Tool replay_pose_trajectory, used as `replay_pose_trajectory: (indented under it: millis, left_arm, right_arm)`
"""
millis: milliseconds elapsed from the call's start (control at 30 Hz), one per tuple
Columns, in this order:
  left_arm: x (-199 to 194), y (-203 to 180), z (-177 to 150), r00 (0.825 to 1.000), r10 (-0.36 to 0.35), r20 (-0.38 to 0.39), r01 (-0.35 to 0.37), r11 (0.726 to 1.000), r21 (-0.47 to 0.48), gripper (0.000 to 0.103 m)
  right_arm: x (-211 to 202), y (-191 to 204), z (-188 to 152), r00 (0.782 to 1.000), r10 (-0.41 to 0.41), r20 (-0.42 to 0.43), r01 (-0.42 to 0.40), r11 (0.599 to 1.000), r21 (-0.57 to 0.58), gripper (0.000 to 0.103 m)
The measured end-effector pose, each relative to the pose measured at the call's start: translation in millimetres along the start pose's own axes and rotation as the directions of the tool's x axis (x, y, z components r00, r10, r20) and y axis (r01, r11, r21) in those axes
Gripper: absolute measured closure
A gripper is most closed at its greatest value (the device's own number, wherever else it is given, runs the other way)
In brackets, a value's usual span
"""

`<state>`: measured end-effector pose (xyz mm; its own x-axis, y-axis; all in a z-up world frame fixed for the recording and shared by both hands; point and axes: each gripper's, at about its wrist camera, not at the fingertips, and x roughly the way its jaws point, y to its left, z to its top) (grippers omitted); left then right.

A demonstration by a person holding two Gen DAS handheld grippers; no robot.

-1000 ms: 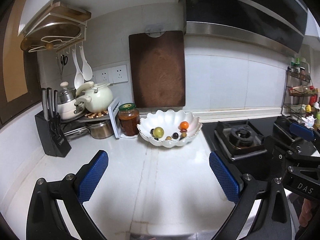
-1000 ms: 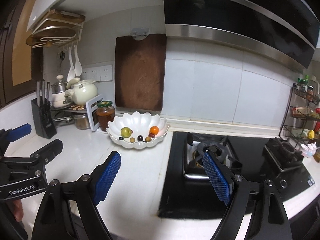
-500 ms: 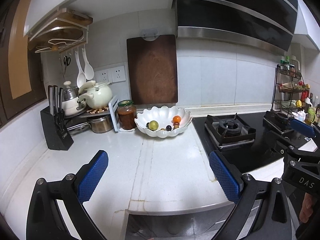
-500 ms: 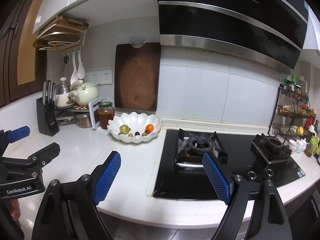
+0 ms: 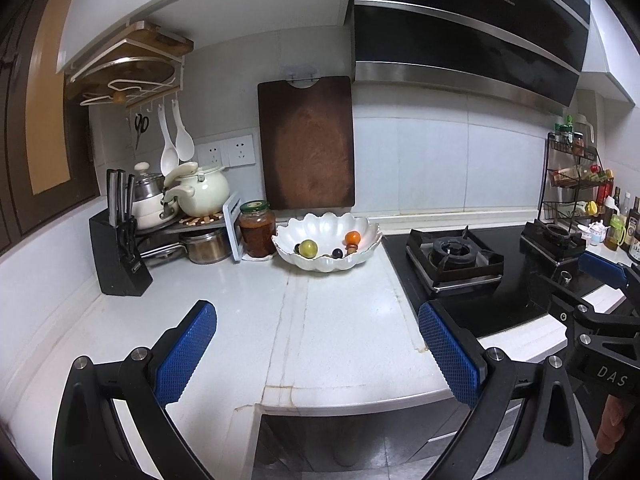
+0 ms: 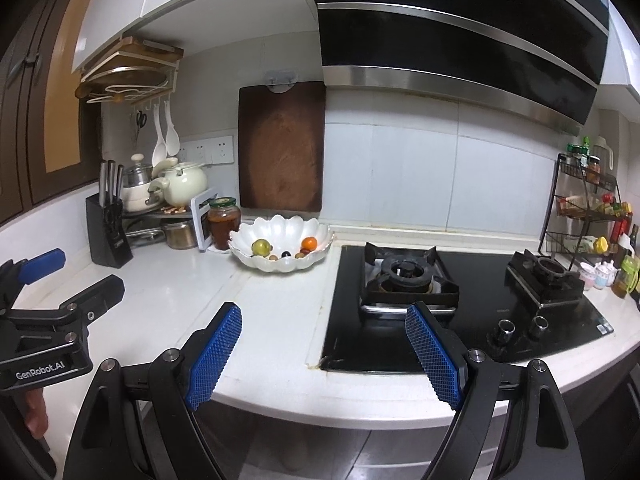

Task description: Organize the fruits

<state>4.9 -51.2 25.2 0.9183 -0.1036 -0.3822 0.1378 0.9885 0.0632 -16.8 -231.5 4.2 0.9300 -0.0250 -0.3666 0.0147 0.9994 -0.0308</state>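
A white scalloped bowl (image 5: 326, 264) (image 6: 280, 266) stands at the back of the white counter. In it lie a green fruit (image 5: 308, 247) (image 6: 261, 247), an orange fruit (image 5: 352, 237) (image 6: 309, 243), a dark grape (image 5: 337, 253) (image 6: 285, 255) and several small brown fruits. My left gripper (image 5: 316, 354) is open and empty, held near the counter's front edge, well short of the bowl. My right gripper (image 6: 324, 354) is likewise open and empty, off the front edge between counter and hob.
A jar of red sauce (image 5: 257, 234) stands left of the bowl, then a pot rack (image 5: 192, 200) and a knife block (image 5: 120, 256). A wooden cutting board (image 5: 307, 144) leans on the wall. The gas hob (image 6: 408, 276) lies right; a spice rack (image 6: 588, 208) is far right.
Both grippers have drawn back from the counter, so the bowl looks smaller and farther and the counter's front edge now shows. Both stay open and empty.
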Motion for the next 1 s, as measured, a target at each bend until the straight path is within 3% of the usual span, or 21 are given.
replay_pose_trajectory:
  millis: [1000]
  left_arm:
    - [-15.2, -5.0, -0.9, 1.000, -0.006, 0.012, 0.006, 1.000, 0.005, 0.000]
  right_arm:
    - [-16.9, -4.4, -5.8, 1.000, -0.002, 0.002, 0.002, 1.000, 0.030, 0.018]
